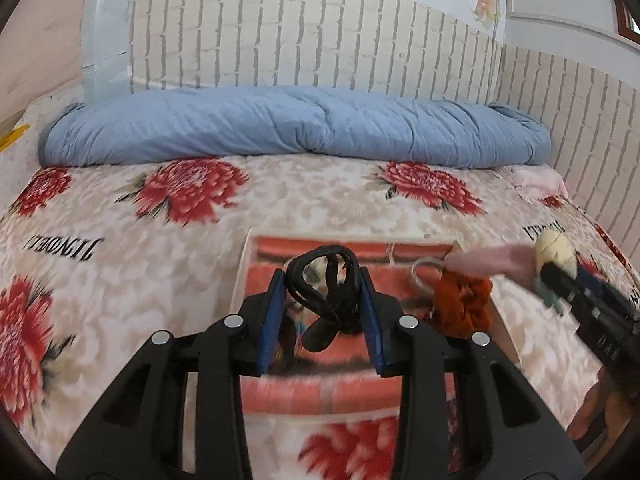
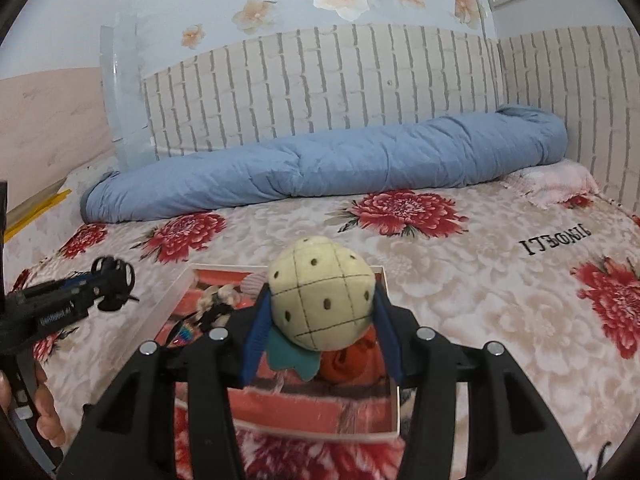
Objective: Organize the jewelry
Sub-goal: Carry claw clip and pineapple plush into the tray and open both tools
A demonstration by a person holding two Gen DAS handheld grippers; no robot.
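My left gripper (image 1: pixel 323 280) is shut on a black hair clip (image 1: pixel 324 292) and holds it above the clear tray (image 1: pixel 240 276) on the bed. My right gripper (image 2: pixel 320 300) is shut on a cream plush pineapple ornament (image 2: pixel 322 304) with a teal leaf, held over the tray (image 2: pixel 176 292). The right gripper also shows in the left wrist view (image 1: pixel 560 280), and the left gripper in the right wrist view (image 2: pixel 100 284). An orange scrunchie (image 1: pixel 460 304) and a pale ring-shaped piece (image 1: pixel 428 270) lie in the tray; the scrunchie also shows in the right wrist view (image 2: pixel 352 360).
A floral bedspread (image 1: pixel 120 260) covers the bed. A rolled blue quilt (image 1: pixel 296 124) lies along the brick-pattern wall (image 1: pixel 304 40). Small shell-like and beaded pieces (image 2: pixel 216 304) lie in the tray's left part. A pink cloth (image 2: pixel 556 184) lies at the far right.
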